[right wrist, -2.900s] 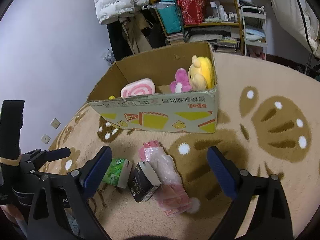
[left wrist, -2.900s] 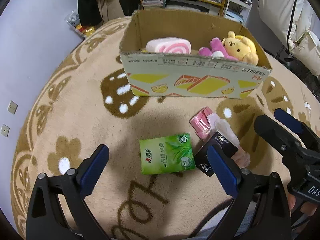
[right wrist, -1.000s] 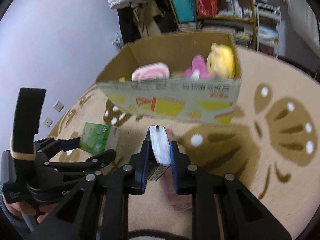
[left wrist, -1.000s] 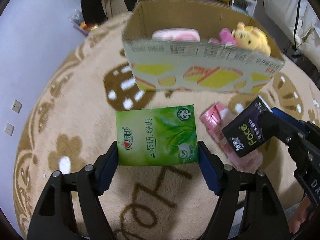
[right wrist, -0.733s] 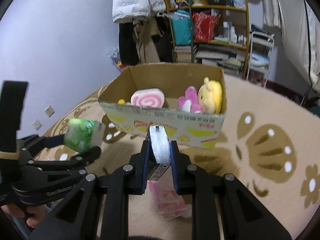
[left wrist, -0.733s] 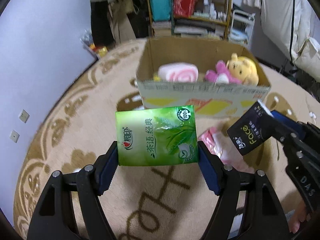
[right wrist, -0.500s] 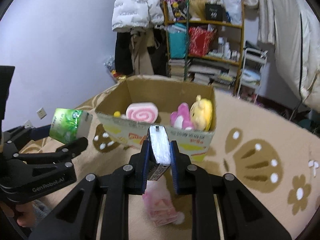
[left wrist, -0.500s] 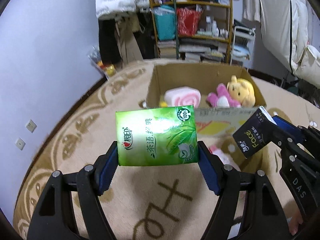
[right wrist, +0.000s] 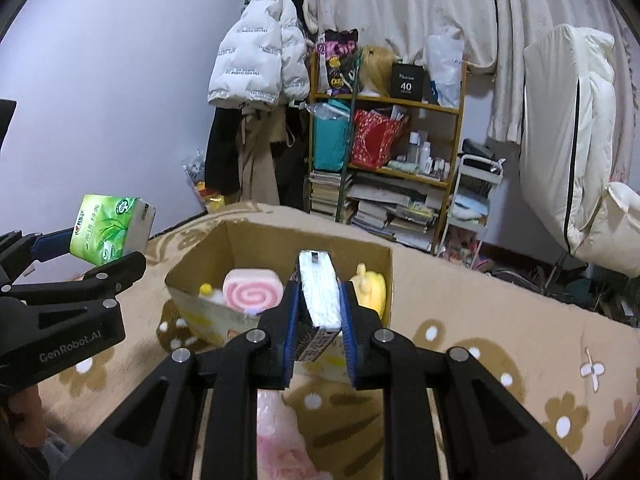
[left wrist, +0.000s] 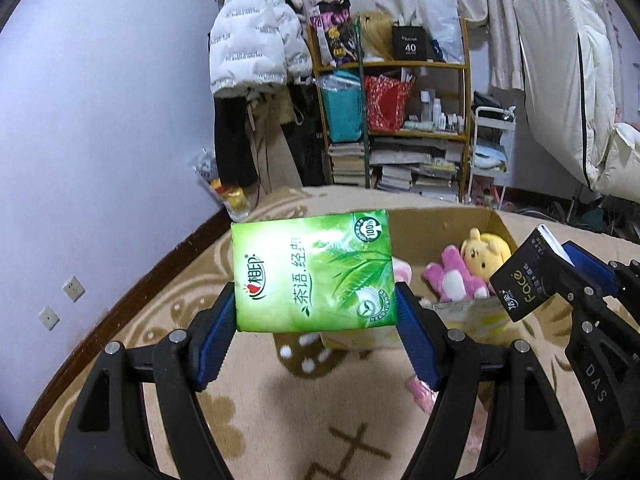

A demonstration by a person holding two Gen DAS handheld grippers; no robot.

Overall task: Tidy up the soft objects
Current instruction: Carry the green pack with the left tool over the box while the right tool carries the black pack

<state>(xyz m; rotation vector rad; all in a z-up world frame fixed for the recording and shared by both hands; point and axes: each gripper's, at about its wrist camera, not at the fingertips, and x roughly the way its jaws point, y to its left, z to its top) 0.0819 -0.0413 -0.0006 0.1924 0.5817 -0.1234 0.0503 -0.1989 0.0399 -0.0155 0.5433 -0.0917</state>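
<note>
My left gripper [left wrist: 316, 312] is shut on a green tissue pack [left wrist: 314, 274] and holds it high above the carpet, in front of the cardboard box [left wrist: 440, 224]. My right gripper [right wrist: 318, 316] is shut on a black tissue pack [right wrist: 318, 300], which also shows in the left wrist view [left wrist: 528, 280], raised before the box [right wrist: 276, 248]. In the box lie a pink swirl roll plush [right wrist: 252, 290], a yellow bear plush [left wrist: 486, 252] and a pink plush [left wrist: 450, 280]. A pink tissue pack [right wrist: 280, 444] lies on the carpet below the right gripper.
The beige patterned carpet [right wrist: 500, 320] covers the floor. Behind the box stand a cluttered wooden shelf [right wrist: 388, 140], stacked books [left wrist: 416, 172], a hanging white jacket [right wrist: 256, 52] and a white cart [right wrist: 476, 184]. The purple wall [left wrist: 100, 120] is on the left.
Both grippers closed on their packs and lifted them off the carpet. They have risen further, so the box now sits lower and farther in both views.
</note>
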